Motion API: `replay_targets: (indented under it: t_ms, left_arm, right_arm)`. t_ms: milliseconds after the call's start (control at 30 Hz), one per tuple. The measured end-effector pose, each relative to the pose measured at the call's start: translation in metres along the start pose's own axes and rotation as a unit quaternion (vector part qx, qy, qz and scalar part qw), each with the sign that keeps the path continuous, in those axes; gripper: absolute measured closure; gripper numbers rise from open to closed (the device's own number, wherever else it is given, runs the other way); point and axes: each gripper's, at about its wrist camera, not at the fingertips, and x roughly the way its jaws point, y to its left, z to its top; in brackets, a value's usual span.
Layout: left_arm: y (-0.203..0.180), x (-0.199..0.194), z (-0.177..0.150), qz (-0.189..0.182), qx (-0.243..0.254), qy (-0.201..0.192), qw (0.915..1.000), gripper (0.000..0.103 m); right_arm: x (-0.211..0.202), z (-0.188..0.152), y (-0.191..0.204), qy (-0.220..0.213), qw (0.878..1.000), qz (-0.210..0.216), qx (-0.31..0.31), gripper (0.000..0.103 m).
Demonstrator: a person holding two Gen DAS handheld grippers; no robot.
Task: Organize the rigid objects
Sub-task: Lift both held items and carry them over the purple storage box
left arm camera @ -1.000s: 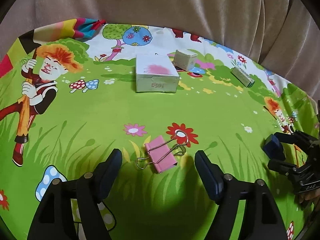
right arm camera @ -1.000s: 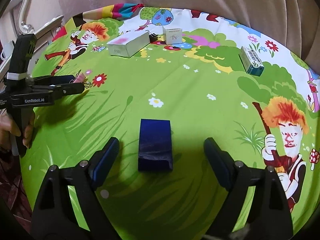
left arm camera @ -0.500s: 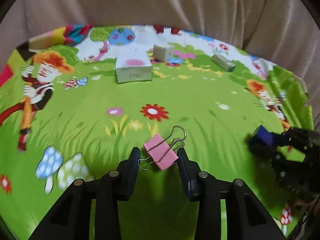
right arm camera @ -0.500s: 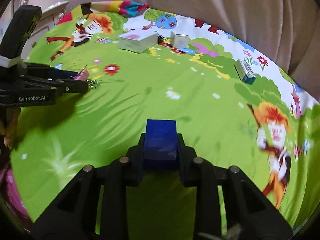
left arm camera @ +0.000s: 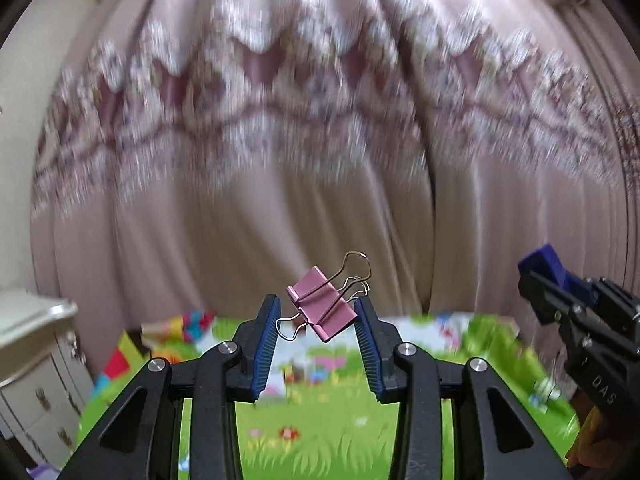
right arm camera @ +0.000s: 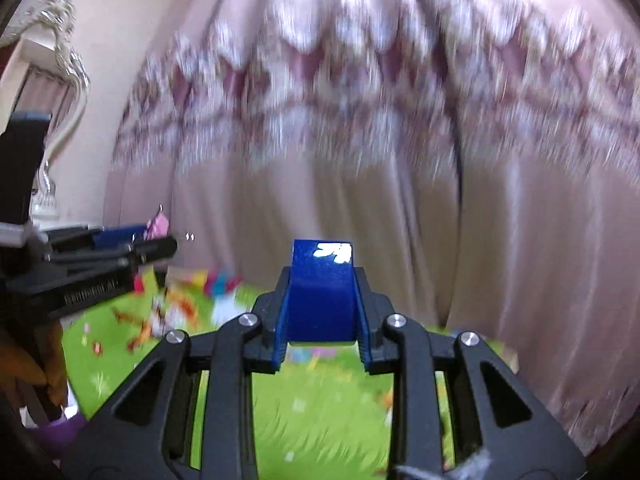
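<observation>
Both picks landed and both loads are now off the surface. Left gripper has its blue ribbed pads closed down narrow on the small pink metal binder clip with wire handles; the clip sits skewed between the fingertips, one wire loop poking up, the other toward the left pad. Right gripper is clamped fully onto the glossy dark-blue rectangular block, block upright and square between the pads, top end sticking out past the tips. Versus a second ago: jaws were then wide open, with clip and block lying flat on the green cartoon-print cloth between the fingers; half a second ago both had closed on them, still low over the cloth. Now both cameras look level at the pale pink patterned curtain, cloth only a strip at the bottom, heavy motion blur. So grasp phase is done, transport phase under way, I'd say. Drop-off spot isn't visible; the white boxes seen earlier can't be made out in the blur. Clip grip looks off-centre, so slip or rotation is the risk there; the block looks secure.
</observation>
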Motion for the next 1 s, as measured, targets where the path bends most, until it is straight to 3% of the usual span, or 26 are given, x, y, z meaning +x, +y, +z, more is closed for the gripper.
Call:
replay_targets:
  t_ms: [100,200,433,700,1000]
  left_arm:
    - [-0.009,-0.016,0.011,-0.006,0.006,-0.024,0.9997,0.064]
    - [-0.013,-0.023,0.014,-0.009,0.012,-0.032,0.9994,0.064]
    - [0.0,-0.03,0.002,-0.008,0.003,-0.007,0.9999,0.064]
    - [0.031,-0.04,-0.022,0.023,-0.016,0.026,0.9993,0.064]
    - [0.069,-0.053,-0.044,0.065,-0.036,0.066,0.995,0.064]
  right_arm:
    - [-0.018,0.02,0.007,-0.041,0.999,-0.009,-0.017,0.072]
    - [-0.027,0.03,0.013,-0.048,0.999,-0.004,-0.022,0.072]
    - [-0.021,0.026,0.019,-0.025,0.999,0.02,-0.012,0.072]
    - [-0.017,0.021,0.04,-0.002,0.998,0.061,-0.012,0.072]
    - [-0.003,0.017,0.08,0.039,0.988,0.146,-0.014,0.072]
